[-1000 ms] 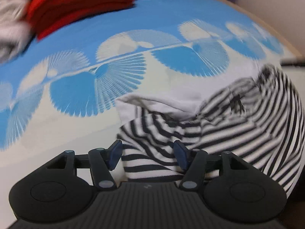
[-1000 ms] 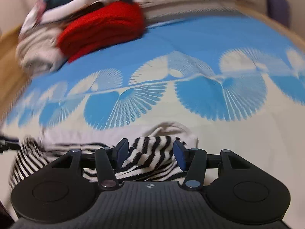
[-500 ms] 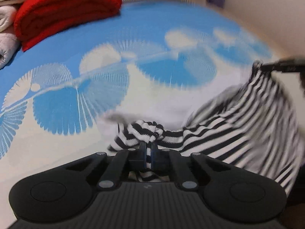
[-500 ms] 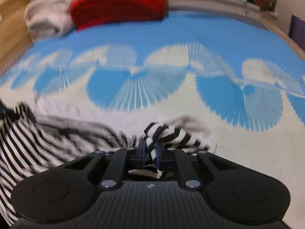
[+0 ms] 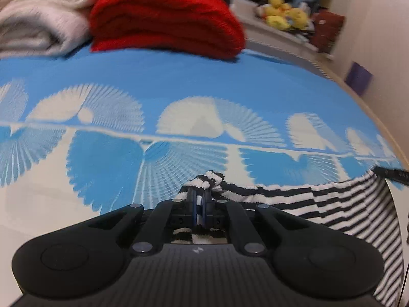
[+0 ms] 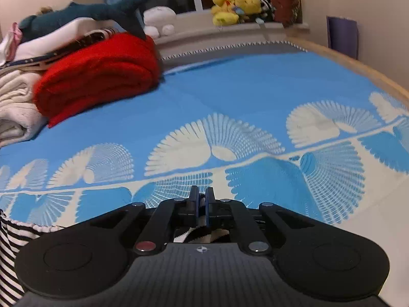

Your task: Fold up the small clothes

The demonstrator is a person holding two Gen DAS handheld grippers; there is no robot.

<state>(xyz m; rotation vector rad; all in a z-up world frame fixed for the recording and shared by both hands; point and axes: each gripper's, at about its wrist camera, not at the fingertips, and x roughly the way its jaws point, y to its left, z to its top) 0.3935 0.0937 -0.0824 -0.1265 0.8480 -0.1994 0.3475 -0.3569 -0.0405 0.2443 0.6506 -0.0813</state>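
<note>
A black-and-white striped garment (image 5: 319, 204) hangs stretched between my two grippers above the blue-and-cream bedspread (image 5: 179, 76). My left gripper (image 5: 200, 204) is shut on one bunched corner of it, which pokes out past the fingertips. The cloth runs taut to the right, up to the other gripper's tip (image 5: 391, 174) at the frame edge. In the right wrist view my right gripper (image 6: 202, 202) is shut on the opposite corner, only a sliver of stripes showing between the pads. The striped garment (image 6: 10, 250) hangs at the lower left there.
A folded red blanket (image 6: 102, 74) and cream blankets (image 6: 12, 112) are stacked at the bed's far left, with a plush shark (image 6: 84, 12) on top. Yellow plush toys (image 6: 235, 5) sit on the sill behind. The wooden bed edge (image 6: 358, 66) and a wall run on the right.
Both grippers closed on corners of the striped garment, then lifted and pulled it apart, so it went from a crumpled heap on the bed to a taut span.
</note>
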